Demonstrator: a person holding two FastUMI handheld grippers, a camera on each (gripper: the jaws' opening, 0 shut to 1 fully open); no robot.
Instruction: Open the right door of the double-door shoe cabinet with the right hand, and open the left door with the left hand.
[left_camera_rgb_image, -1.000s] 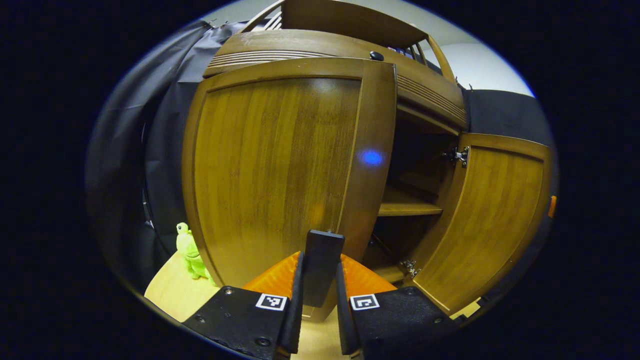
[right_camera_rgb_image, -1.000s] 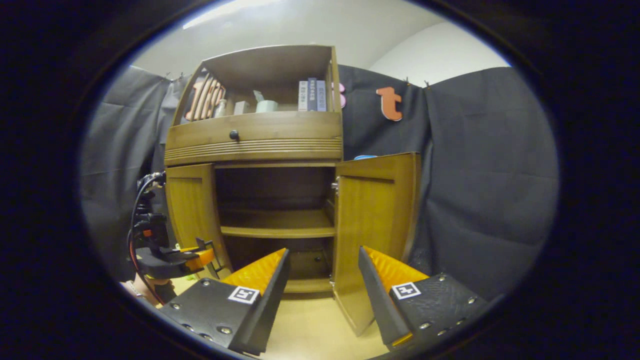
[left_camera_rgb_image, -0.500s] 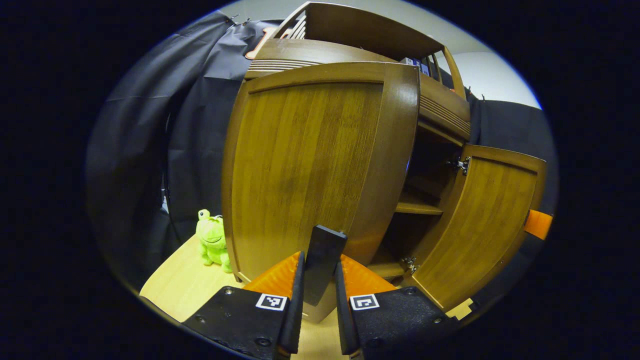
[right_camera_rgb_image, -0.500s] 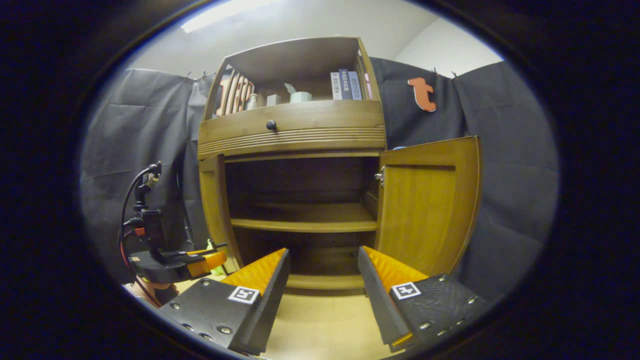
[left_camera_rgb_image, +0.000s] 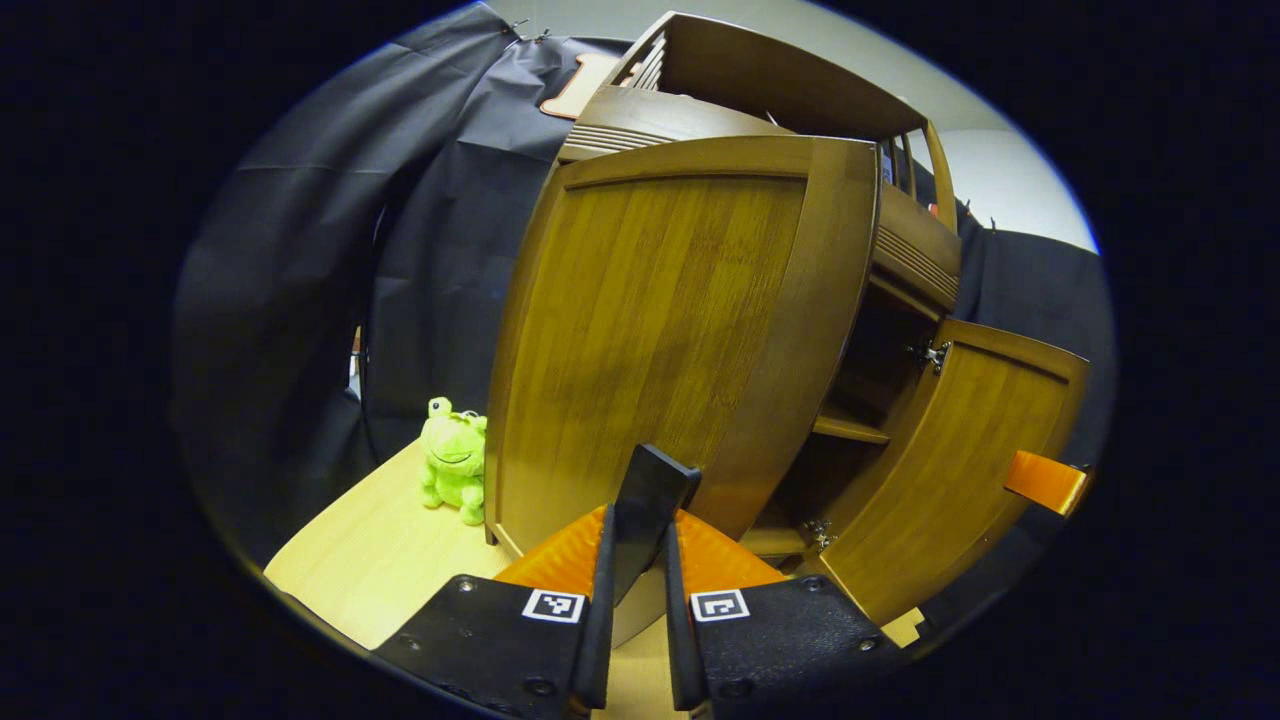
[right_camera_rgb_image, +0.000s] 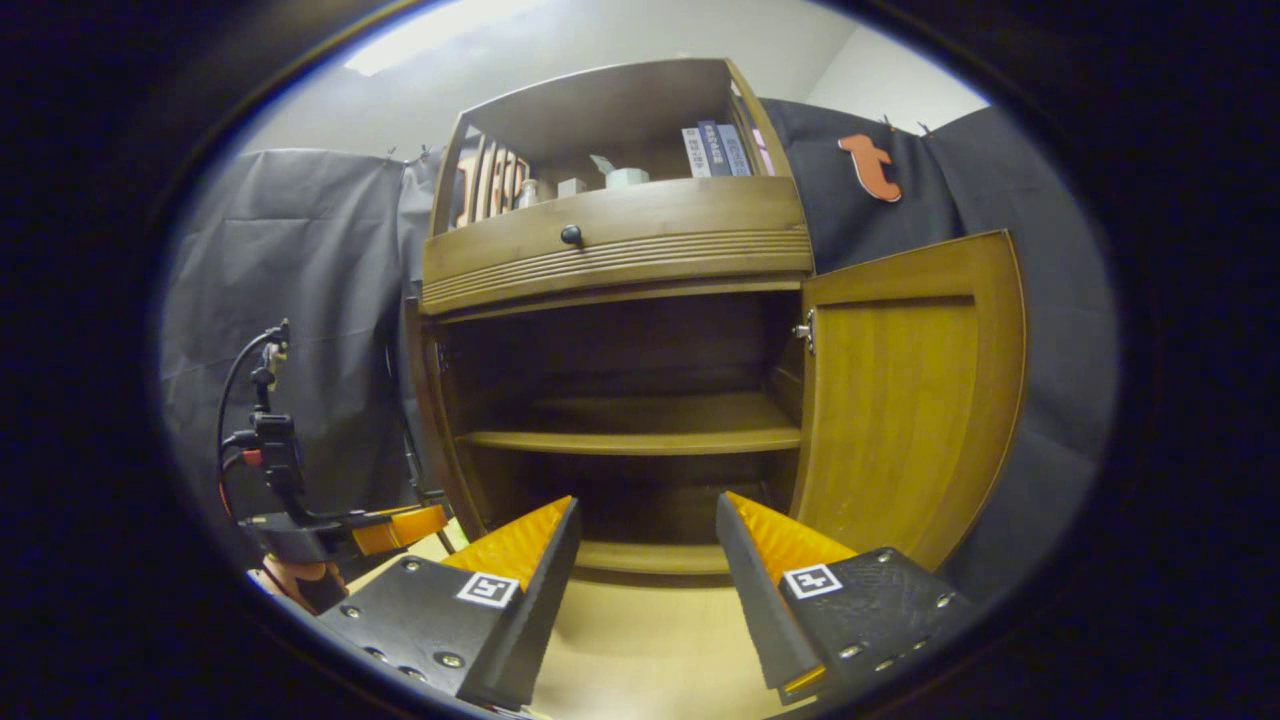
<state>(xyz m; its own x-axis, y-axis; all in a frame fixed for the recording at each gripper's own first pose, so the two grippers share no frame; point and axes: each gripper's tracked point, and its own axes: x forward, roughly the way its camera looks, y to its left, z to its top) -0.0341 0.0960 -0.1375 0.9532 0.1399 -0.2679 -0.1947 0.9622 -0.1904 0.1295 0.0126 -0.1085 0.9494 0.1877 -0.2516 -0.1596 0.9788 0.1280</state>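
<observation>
Left door (left_camera_rgb_image: 660, 340): it fills the middle of the left gripper view, swung well out from the cabinet (right_camera_rgb_image: 615, 250), its free edge toward the right of the frame. A dark flat handle (left_camera_rgb_image: 645, 500) stands up from low on that edge at lower centre, its long axis running up and away from the camera. The left gripper (left_camera_rgb_image: 632, 560) has its jaws pinching this handle, one finger on each side. Any further swing, I judge, turns on pulling toward the lower left of that frame, about the hinge on the door's far side.

Right door (right_camera_rgb_image: 905, 390): wide open at the right of the right gripper view, inner face showing, hinge (right_camera_rgb_image: 803, 330) at its upper left corner. The right gripper (right_camera_rgb_image: 645, 545) sits at bottom centre, jaws spread and holding nothing, well apart from that door.

Contents: the cabinet's interior looks dark and bare, with one shelf (right_camera_rgb_image: 630, 438) across the middle; nothing can be made out on it. The open top compartment holds books (right_camera_rgb_image: 718, 150) and small items.

Surroundings: a green plush frog (left_camera_rgb_image: 455, 472) stands on the floor (left_camera_rgb_image: 370, 560) just beside the left door's hinge side.
</observation>
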